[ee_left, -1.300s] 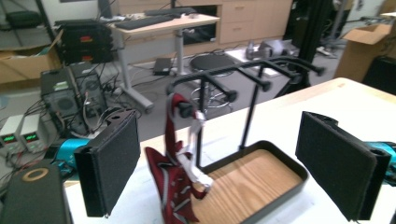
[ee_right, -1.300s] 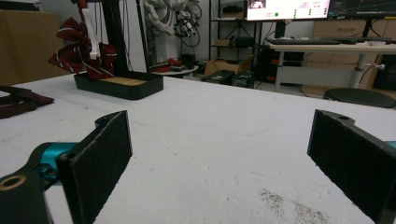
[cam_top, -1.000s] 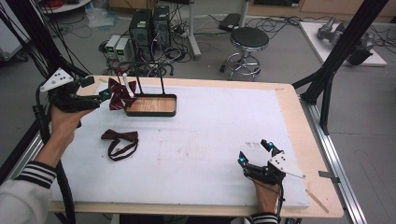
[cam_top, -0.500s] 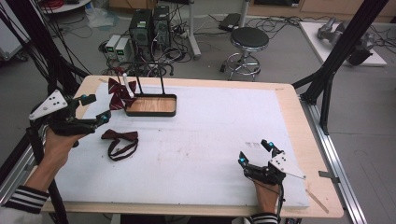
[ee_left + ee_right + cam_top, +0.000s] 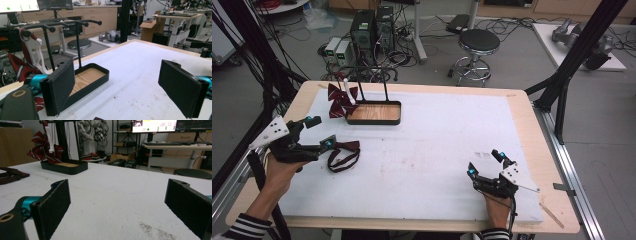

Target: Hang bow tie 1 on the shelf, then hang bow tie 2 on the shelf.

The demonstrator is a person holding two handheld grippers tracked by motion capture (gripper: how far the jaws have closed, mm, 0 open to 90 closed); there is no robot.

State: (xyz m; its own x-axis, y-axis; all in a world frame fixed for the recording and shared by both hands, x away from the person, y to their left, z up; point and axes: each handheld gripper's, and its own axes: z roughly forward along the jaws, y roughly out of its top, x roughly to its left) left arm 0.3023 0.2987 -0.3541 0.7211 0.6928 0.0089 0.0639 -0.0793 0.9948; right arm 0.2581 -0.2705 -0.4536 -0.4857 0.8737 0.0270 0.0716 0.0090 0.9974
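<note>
I'd pulled the left gripper [image 5: 321, 132], jaws spread and empty, back from the rack [image 5: 373, 111] to the near bow tie [image 5: 343, 155]; right gripper [image 5: 486, 166] idled released.

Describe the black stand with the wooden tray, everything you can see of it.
The stand sits upright at the far left of the white mat. Its base is a shallow, black-rimmed rectangular tray with a wood-grain floor, empty inside. Two thin black posts rise from the tray and carry horizontal black bars with rounded tips at the top. A dark red striped bow tie with a white strap hangs from the bars on its left side. Neither gripper touches it; the left gripper is open nearby.
</note>
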